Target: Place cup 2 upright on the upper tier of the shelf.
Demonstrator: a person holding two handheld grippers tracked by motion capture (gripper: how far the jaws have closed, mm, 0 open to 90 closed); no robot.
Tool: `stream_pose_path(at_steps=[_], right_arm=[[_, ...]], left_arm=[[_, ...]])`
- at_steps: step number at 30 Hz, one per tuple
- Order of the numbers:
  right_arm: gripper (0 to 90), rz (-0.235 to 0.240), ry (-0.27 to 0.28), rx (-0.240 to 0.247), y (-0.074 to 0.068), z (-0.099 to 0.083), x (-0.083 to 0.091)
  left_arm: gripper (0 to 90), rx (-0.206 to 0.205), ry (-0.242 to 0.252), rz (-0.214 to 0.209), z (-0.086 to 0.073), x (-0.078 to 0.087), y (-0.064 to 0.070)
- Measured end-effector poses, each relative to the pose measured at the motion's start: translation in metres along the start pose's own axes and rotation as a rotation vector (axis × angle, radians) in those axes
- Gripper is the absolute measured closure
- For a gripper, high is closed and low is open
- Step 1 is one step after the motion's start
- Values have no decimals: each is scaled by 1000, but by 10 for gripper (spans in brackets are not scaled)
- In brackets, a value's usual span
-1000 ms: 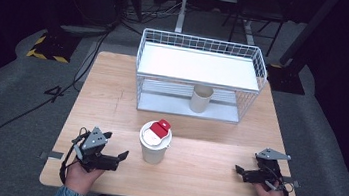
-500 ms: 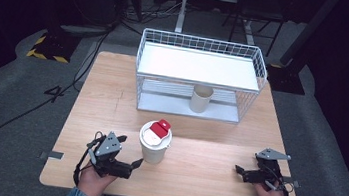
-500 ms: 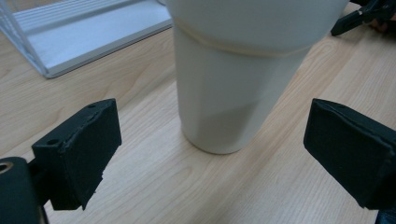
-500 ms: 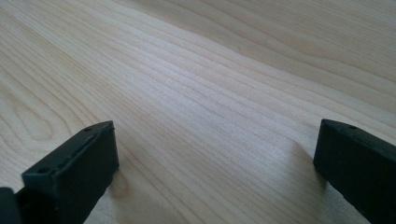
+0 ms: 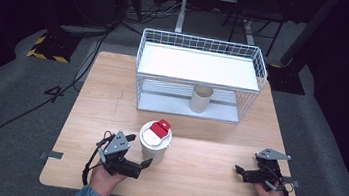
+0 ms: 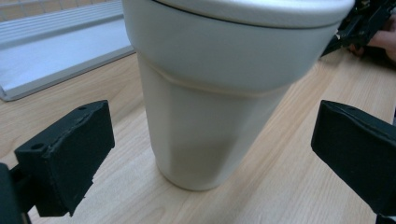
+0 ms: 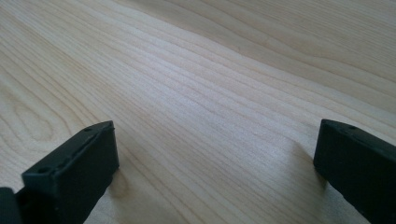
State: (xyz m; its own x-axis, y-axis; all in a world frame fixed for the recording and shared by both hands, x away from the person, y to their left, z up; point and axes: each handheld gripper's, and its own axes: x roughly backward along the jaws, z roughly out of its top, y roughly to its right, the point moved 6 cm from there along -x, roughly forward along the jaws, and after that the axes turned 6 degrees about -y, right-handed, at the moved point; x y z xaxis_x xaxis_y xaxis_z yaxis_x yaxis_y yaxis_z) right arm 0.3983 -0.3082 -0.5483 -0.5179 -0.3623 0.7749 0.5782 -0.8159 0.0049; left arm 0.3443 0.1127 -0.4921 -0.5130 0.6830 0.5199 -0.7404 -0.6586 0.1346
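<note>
L claw [image 6: 212, 154] wide apart round cup [image 6: 219, 93], prob. not touching.

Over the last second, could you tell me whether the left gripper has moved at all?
Yes. The left gripper has slid right along the table toward the lidded cup, which now stands between its open jaws.

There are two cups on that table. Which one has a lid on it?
The white cup near the table's front edge, right by the left gripper. It wears a white lid with a red tab. The tan cup on the wire rack's lower shelf is open-topped.
</note>
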Motion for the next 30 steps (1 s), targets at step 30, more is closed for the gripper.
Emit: stream_pose_path(at_steps=[30], right_arm=[[4, -7, 1, -3, 0, 0, 0]], left_arm=[[89, 36, 70, 10, 9, -43, 3]])
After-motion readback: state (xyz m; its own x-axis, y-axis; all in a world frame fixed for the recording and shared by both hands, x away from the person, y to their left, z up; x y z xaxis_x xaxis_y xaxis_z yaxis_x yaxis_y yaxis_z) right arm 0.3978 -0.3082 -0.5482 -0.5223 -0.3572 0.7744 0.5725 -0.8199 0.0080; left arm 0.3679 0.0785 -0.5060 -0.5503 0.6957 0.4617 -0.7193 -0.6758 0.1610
